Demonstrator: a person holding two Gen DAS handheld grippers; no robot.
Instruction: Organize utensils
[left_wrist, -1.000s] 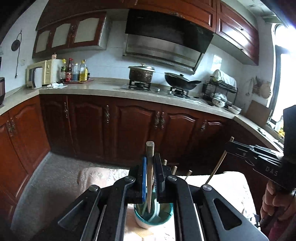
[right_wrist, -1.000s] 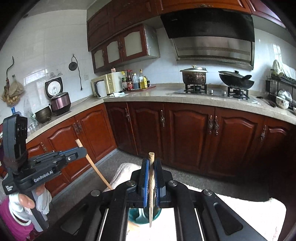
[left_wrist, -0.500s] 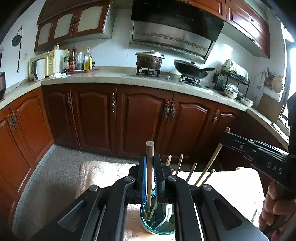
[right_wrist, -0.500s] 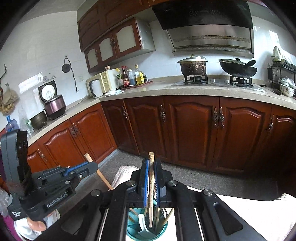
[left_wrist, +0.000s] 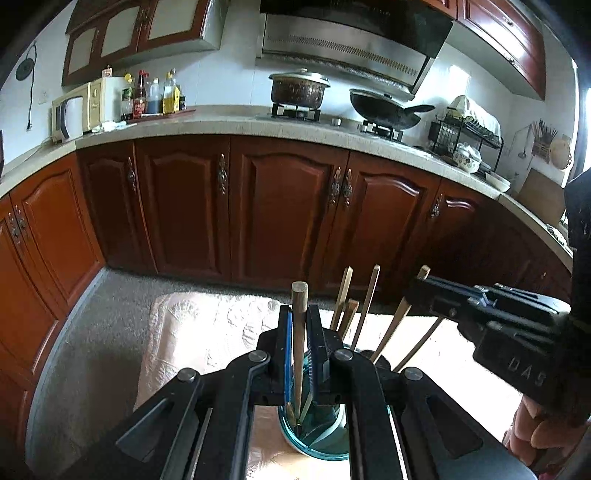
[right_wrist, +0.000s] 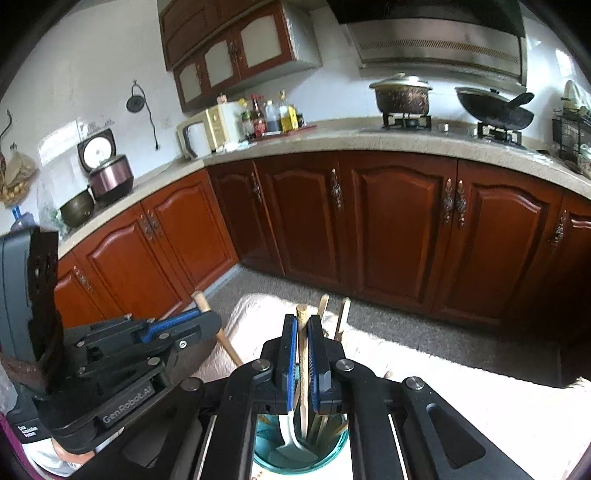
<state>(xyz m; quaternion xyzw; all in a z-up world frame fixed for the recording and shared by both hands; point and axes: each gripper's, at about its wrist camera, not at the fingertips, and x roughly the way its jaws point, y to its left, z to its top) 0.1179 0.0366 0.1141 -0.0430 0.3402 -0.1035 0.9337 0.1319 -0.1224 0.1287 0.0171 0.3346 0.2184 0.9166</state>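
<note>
A teal cup (left_wrist: 314, 439) stands on a pale patterned cloth and also shows in the right wrist view (right_wrist: 301, 454). Several wooden chopsticks (left_wrist: 364, 310) and a white spoon (right_wrist: 291, 437) stand in it. My left gripper (left_wrist: 299, 332) is shut on a round wooden stick (left_wrist: 298, 306) whose lower tip is inside the cup. My right gripper (right_wrist: 303, 339) is shut on a wooden chopstick (right_wrist: 303, 354) that reaches down into the cup. Each gripper shows in the other's view: the right one (left_wrist: 443, 295) and the left one (right_wrist: 199, 325).
The cloth-covered table (left_wrist: 207, 328) sits in a kitchen with red-brown cabinets (left_wrist: 280, 206). A grey carpet strip (left_wrist: 107, 306) lies between the table and the cabinets. The counter holds a microwave (left_wrist: 85, 107), a pot (left_wrist: 297, 86) and a wok (left_wrist: 384, 109).
Both grippers have come down and tilted forward with their sticks. The stick tips now reach into the cup, and more of the cup and its chopsticks shows.
</note>
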